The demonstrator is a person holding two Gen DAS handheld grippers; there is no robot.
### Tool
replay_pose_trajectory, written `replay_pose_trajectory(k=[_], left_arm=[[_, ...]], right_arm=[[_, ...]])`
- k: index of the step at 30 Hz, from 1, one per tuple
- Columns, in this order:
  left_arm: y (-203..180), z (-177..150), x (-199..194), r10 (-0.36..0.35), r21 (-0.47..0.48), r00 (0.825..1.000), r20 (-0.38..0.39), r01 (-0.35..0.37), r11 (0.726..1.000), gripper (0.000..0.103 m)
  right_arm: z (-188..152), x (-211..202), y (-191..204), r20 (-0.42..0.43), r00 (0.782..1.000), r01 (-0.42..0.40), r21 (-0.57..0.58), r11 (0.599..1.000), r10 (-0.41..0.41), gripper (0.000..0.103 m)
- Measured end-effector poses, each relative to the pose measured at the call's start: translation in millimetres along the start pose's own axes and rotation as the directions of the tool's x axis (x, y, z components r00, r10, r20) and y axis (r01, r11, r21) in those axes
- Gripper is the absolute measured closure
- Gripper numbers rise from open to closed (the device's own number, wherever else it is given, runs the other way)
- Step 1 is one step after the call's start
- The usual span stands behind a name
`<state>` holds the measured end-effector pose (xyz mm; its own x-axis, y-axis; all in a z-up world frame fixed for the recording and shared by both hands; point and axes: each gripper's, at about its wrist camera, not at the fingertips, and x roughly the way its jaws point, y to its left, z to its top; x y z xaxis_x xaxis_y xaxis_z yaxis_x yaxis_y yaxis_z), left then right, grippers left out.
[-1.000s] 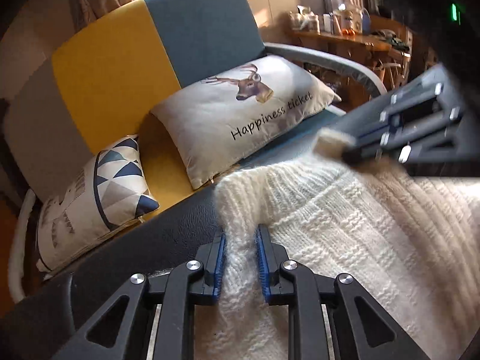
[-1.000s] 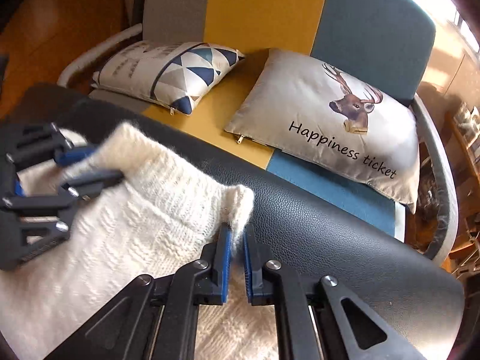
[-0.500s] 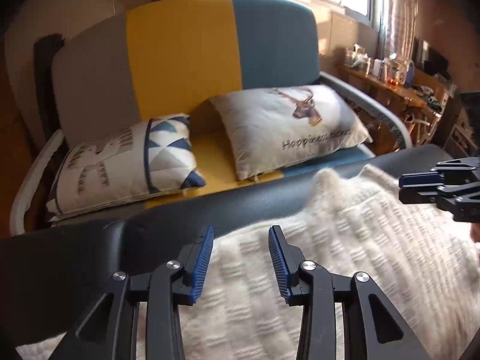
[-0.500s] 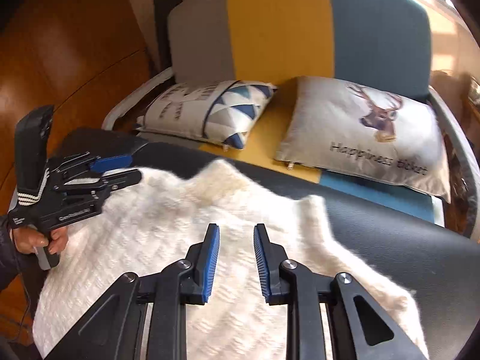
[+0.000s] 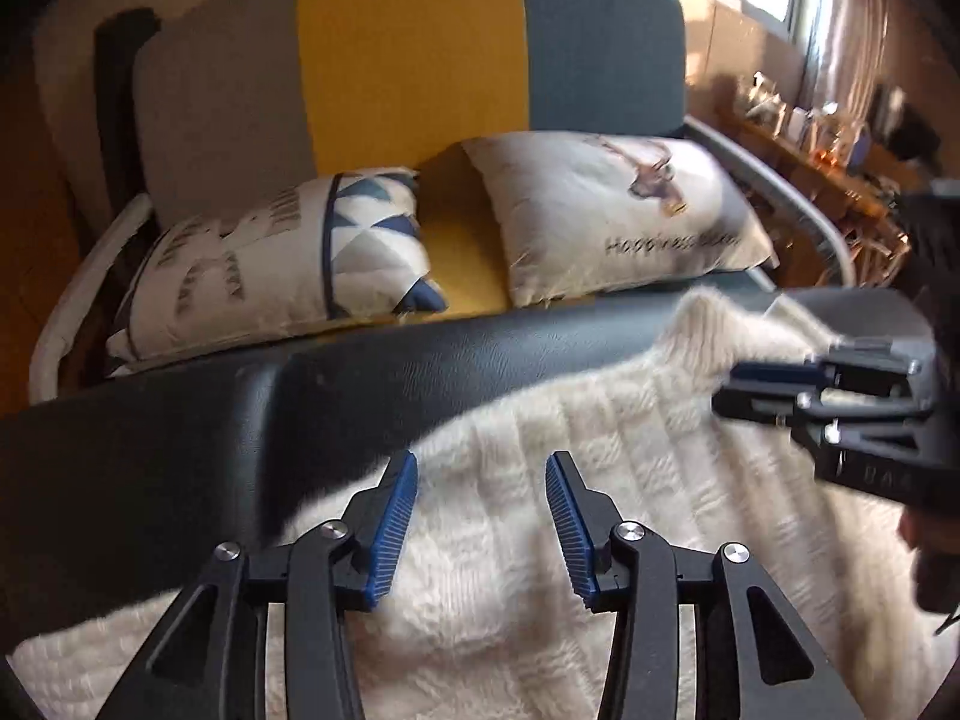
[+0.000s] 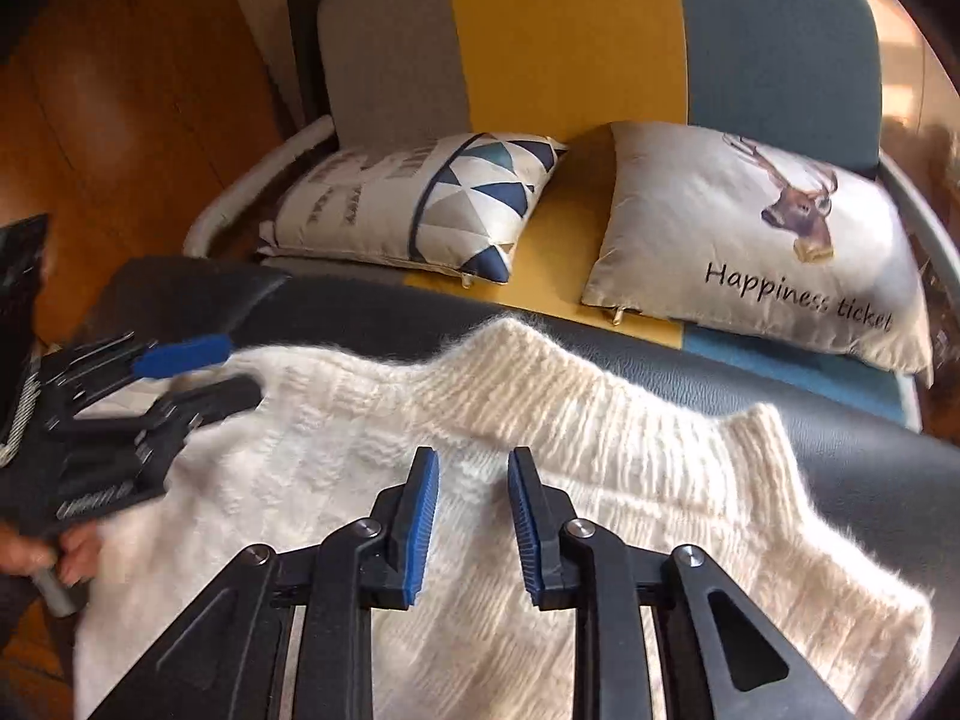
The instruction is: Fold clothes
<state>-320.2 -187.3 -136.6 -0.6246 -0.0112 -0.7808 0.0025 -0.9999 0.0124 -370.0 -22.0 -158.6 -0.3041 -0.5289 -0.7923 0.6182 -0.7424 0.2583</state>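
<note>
Cream knit sweater (image 6: 540, 468) spread flat on a black padded surface (image 5: 180, 420), ribbed edge running from 9 toward 3 o'clock along the far side, its two raised corners at about 12 and 2 o'clock in the right wrist view. Left gripper (image 5: 480, 516) released, blue pads (image 5: 393, 531) apart, nothing between them, poised over the knit near its far edge at 12 o'clock; seen again from the right wrist camera at 9 o'clock (image 6: 198, 369), held in a hand (image 6: 54, 552). Right gripper (image 6: 471, 519) likewise released and empty, pads parted a little less, hovering above the middle of the sweater; in the left wrist view visible at 3 o'clock (image 5: 774, 387), beside the nearer raised corner.

Judged from this: long axis of the ribbed edge across both tools, each gripper nearest its own end, right closer to the 2 o'clock corner, left closer to the 10 o'clock end. Next fold likely to hinge on taking those two ends evenly.

Near hem and sleeves cut off by the gripper bodies and frame bottom; how many layers lie stacked, impossible to tell. Motion blur on both opposite-view grippers. Behind, a grey, yellow and blue sofa (image 6: 570, 60) with a triangle-pattern cushion (image 6: 420, 204) and a deer cushion (image 6: 750, 240).
</note>
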Motion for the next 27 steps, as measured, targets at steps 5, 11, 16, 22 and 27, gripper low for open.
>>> replay_pose_trajectory(k=[5,11,16,22,27], left_arm=[[39.6,10.6,-11.3,0.000,-0.001,1.000,-0.010,0.000,1.000,0.056],[125.7,-46.1,-55.9,0.097,-0.179,0.994,-0.039,-0.103,0.978,0.056],[190.6,-116.5,-89.5,0.267,-0.266,0.956,-0.119,-0.290,0.919,0.056],[247.1,-187.2,-117.5,0.345,-0.395,0.915,-0.207,-0.401,0.826,0.056],[263.2,-235.2,-140.7,0.295,-0.526,0.936,-0.190,-0.351,0.775,0.049]], right_arm=[[-19.3,-31.0,16.5,-0.003,0.997,-0.073,-0.034,0.997,0.073,0.079],[-36.4,-40.2,67.6,-0.026,0.991,-0.134,-0.107,0.985,0.132,0.079],[-27.6,-23.5,123.6,-0.027,0.989,-0.148,-0.150,0.977,0.146,0.079],[3.7,30.4,157.2,-0.062,0.998,-0.013,-0.134,0.991,0.005,0.079],[11.0,65.3,163.3,-0.082,0.992,0.087,-0.122,0.989,-0.097,0.079]])
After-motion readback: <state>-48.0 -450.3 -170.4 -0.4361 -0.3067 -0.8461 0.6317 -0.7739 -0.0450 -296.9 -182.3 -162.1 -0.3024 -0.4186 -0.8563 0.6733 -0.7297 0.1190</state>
